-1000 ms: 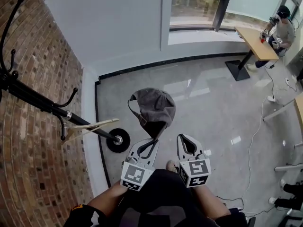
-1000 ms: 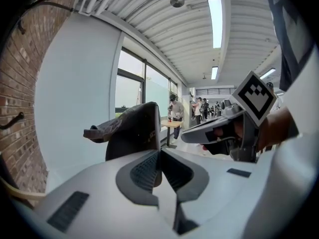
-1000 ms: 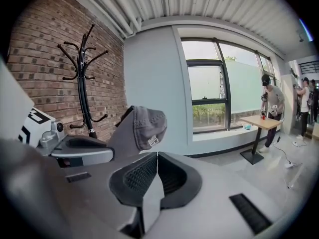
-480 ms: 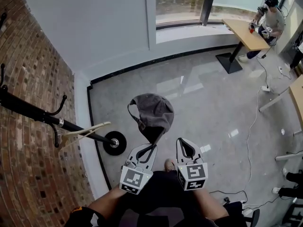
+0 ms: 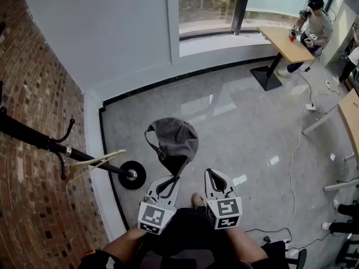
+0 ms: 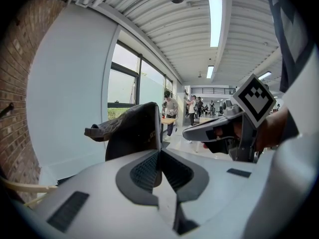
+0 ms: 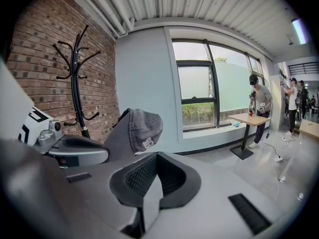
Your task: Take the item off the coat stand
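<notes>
Grey cap (image 5: 174, 142): soft, washed-looking cloth with a rounded crown, a dark inside and a thin strap loop at the back. It is off the coat stand (image 5: 33, 136) and up in the air over the floor, ahead of me and well apart from the stand.
Left gripper (image 5: 175, 177): my jaws are closed on the cap's lower edge, and the cloth is pinched between the ribbed pads.
Right gripper (image 5: 210, 174): my jaws are together with nothing between them, just beside the left gripper.
Coat stand: black metal pole with curved hooks, on a round black base (image 5: 132, 175).
Hanger (image 5: 92, 162): pale wood, angular, lying against the pole low down.
Floor (image 5: 235, 128): grey speckled stone, polished, with bright window reflections. A white cable (image 5: 291, 167) trails across it.
Walls: rough red brick wall (image 5: 33, 217) on the left and a smooth, pale painted wall (image 5: 101, 32) ahead, with black skirting (image 5: 168, 80) at its foot.
Room: dark-framed window (image 5: 207, 7). A person (image 5: 314, 21) is at a wooden desk (image 5: 286, 41) far right.
Change: a second ago the stand's upper hooks filled the top left. Now only its lower part shows at the left edge, and more of the window and desk is visible. My grip on the cap is unchanged.
</notes>
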{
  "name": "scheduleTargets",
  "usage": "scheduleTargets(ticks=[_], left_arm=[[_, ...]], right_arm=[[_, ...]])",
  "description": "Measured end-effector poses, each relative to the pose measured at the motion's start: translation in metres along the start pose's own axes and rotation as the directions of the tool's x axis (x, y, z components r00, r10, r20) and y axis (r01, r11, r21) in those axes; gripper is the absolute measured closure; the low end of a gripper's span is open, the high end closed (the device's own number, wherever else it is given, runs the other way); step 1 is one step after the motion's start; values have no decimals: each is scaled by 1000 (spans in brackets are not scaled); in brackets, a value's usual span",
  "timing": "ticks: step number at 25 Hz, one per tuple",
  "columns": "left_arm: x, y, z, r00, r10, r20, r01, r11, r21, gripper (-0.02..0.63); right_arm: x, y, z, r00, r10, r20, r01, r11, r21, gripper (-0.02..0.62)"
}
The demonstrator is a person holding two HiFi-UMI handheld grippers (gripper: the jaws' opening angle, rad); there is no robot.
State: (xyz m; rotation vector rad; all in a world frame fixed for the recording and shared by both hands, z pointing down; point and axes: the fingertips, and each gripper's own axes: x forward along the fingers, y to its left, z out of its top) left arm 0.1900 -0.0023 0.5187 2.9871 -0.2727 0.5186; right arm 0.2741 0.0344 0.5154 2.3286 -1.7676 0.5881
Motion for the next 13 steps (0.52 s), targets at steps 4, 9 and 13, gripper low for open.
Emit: scheduleTargets(ticks=[4, 9, 13], left_arm=[[3, -4, 1, 1000, -7, 4, 7, 1000, 2, 561], [9, -10, 2, 1000, -13, 6, 13, 1000, 6, 562], [15, -16, 6, 1000, -14, 9, 14, 1000, 7, 561]], right_arm=[[-4, -6, -1, 1000, -11, 1, 11, 1000, 0, 581], [-7, -15, -4, 1000, -18, 0, 18, 1000, 3, 581], [-10, -23, -3, 1000, -21, 3, 21, 1000, 7, 581]])
